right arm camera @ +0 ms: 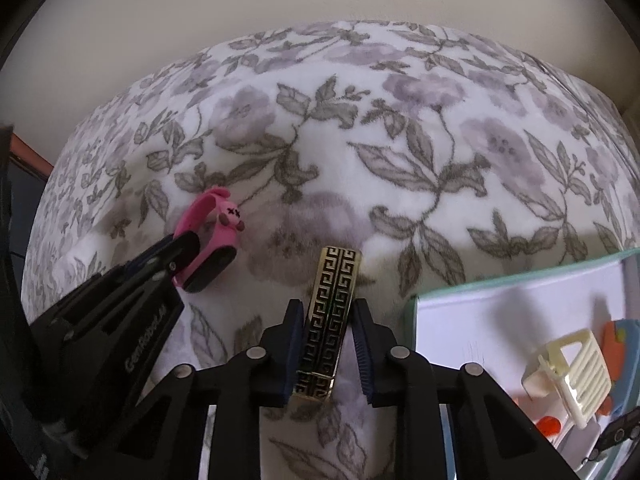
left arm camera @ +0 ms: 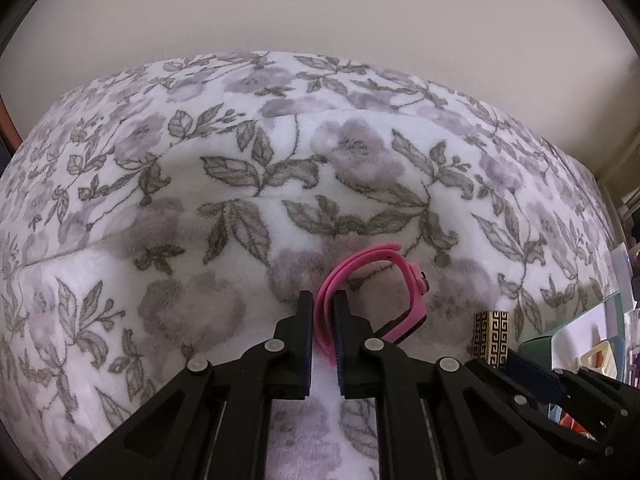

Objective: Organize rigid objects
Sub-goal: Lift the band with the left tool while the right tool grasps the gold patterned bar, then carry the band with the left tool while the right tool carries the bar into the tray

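Our left gripper (left arm camera: pixel 323 300) fingers clamped the pink watch (left arm camera: pixel 400 292) strap, our right gripper (right arm camera: pixel 326 308) fingers gripped the patterned case (right arm camera: pixel 330 312), over the floral bed (left arm camera: pixel 160 200)

Left wrist view: lower part of pink watch strap (left arm camera: pixel 326 320) hidden between the jaws; watch face turned away, only its edge visible. Gold-black patterned case (left arm camera: pixel 492 338) cut off at its base by the right gripper (left arm camera: pixel 532 384), whose jaws can't be read here. Box (left arm camera: pixel 588 332) at the right edge blurred, contents unreadable.

Right wrist view: left gripper (right arm camera: pixel 176 252) covers the near end of the watch. White box (right arm camera: pixel 480 320) runs off the right edge; cream comb-like clip (right arm camera: pixel 568 380) inside, orange items under it partly hidden, unidentifiable. Bed (right arm camera: pixel 400 140) edges cropped.
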